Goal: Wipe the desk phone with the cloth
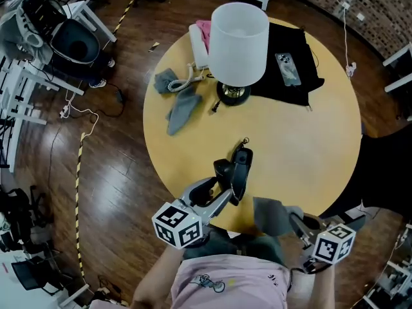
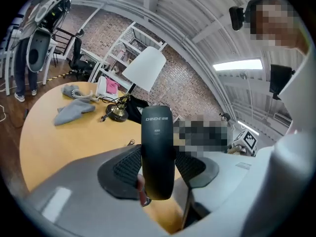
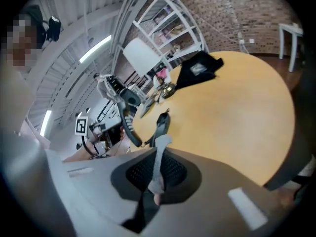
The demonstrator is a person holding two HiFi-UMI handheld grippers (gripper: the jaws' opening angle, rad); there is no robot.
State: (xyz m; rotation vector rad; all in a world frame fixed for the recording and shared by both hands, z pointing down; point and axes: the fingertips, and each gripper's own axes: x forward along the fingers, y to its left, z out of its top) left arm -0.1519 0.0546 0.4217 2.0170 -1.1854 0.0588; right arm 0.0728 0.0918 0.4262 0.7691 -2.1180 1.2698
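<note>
In the head view a black phone handset (image 1: 239, 171) hangs over the near edge of the round yellow table (image 1: 302, 147), gripped by my left gripper (image 1: 228, 184). In the left gripper view the handset (image 2: 157, 147) stands upright between the ribbed pads (image 2: 126, 168), which press on its sides. To its right my right gripper (image 1: 291, 220) is shut on a grey cloth (image 1: 270, 215) by the table's near rim. In the right gripper view a thin fold of the cloth (image 3: 159, 162) is pinched between the jaws, with the handset (image 3: 161, 126) just beyond it.
A lamp with a white shade (image 1: 239, 44) stands at the back of the table. Beside it lie a white phone base (image 1: 197, 46) with a coiled cord, two grey cloths (image 1: 179, 103), and a black cloth (image 1: 293, 76) bearing a smartphone (image 1: 288, 68). Chairs and cables (image 1: 77, 44) stand left.
</note>
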